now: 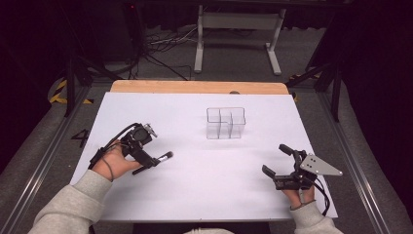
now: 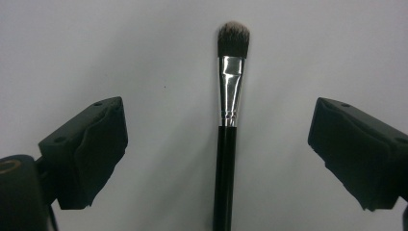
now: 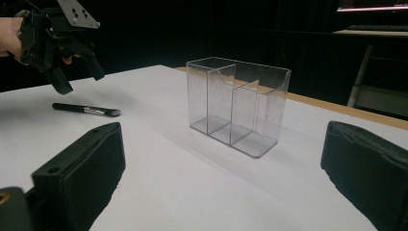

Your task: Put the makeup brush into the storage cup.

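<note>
One slim brush [image 2: 226, 144] — chrome ferrule, clear box [image 3: 238, 106]

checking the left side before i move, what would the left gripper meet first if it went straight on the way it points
The brush. The left gripper points down at the table, jaws open on either side of the handle, so it would likely meet the brush first, then the table right under it. How far off is unclear.

White table [image 1: 204, 185], wooden far edge [image 1: 195, 87], cables [image 1: 163, 46] on grey floor beyond.
</note>
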Demonstrator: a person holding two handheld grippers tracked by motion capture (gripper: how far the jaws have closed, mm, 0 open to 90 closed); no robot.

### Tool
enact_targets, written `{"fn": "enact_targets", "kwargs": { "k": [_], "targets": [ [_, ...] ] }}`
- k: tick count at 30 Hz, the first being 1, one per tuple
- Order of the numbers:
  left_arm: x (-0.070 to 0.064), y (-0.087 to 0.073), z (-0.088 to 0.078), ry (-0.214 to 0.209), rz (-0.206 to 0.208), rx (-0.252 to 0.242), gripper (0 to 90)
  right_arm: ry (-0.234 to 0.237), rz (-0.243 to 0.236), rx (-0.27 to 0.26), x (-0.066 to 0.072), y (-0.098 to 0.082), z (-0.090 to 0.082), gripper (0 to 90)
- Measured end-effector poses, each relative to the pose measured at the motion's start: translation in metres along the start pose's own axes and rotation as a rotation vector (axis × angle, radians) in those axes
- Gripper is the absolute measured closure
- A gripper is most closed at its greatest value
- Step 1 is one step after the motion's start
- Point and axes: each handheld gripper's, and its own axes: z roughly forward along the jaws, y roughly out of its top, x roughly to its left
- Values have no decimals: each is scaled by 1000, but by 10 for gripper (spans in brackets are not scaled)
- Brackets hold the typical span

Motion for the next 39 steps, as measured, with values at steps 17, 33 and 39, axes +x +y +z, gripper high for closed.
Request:
{"fn": "enact_targets", "kwargs": {
  "k": [17,33,39],
  "targets": [
    [0,-6,16,-22,2,45,152,13,-8,7,1,0,1,28],
    [-1,-7,23,-4,18,98,418,12,4,8,0,0,0,31],
    [0,-7,26,-13,13,136,521,13,2,8,0,-1,1,34]
  ]
}}
